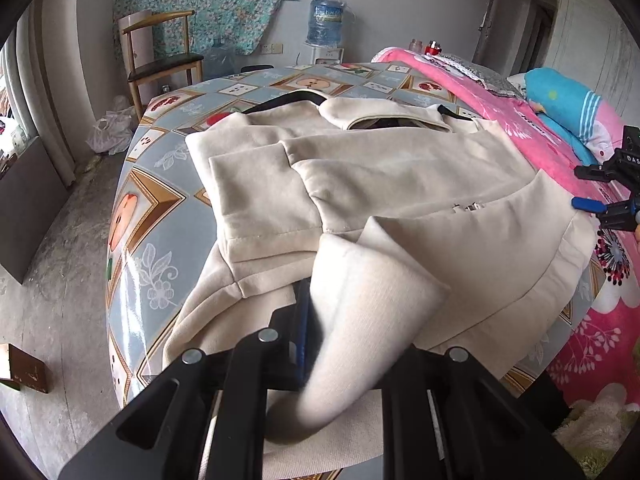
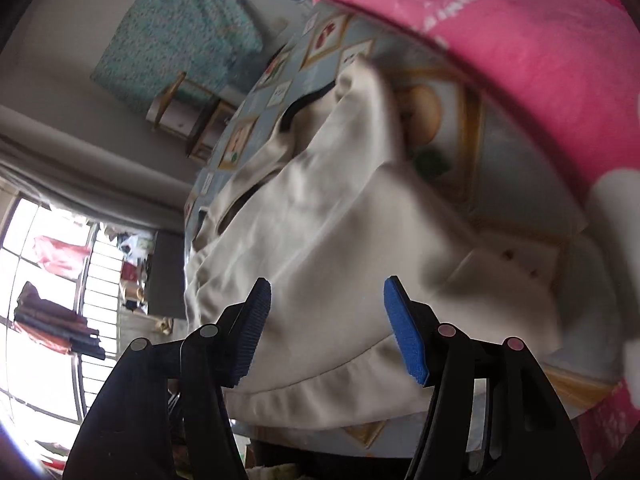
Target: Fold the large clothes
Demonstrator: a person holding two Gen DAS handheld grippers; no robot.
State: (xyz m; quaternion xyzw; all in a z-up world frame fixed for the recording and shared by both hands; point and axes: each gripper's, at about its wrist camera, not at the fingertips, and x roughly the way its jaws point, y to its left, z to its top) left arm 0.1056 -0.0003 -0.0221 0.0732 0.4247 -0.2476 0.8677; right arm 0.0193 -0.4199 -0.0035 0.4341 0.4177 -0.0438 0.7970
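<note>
A large cream-coloured fleece jacket (image 1: 400, 184) lies spread on the round worktop (image 1: 160, 216) covered by a grey-blue patterned oilcloth, its collar towards the far rim and its hem hanging over the near rim. The left gripper (image 1: 320, 344) pinches a ribbed cream cuff (image 1: 360, 320) of the jacket at the near edge, its fingers narrow and closed on the fabric. The right gripper (image 2: 326, 328) is beyond the jacket's right hem corner, its blue-padded fingers (image 2: 404, 332) spread wide with nothing between them. Right of the jacket lies a pink flowered blanket (image 1: 500, 104). Behind the jacket's collar stand a wooden chair (image 1: 160, 60) and a blue water bottle (image 1: 326, 20).
</note>
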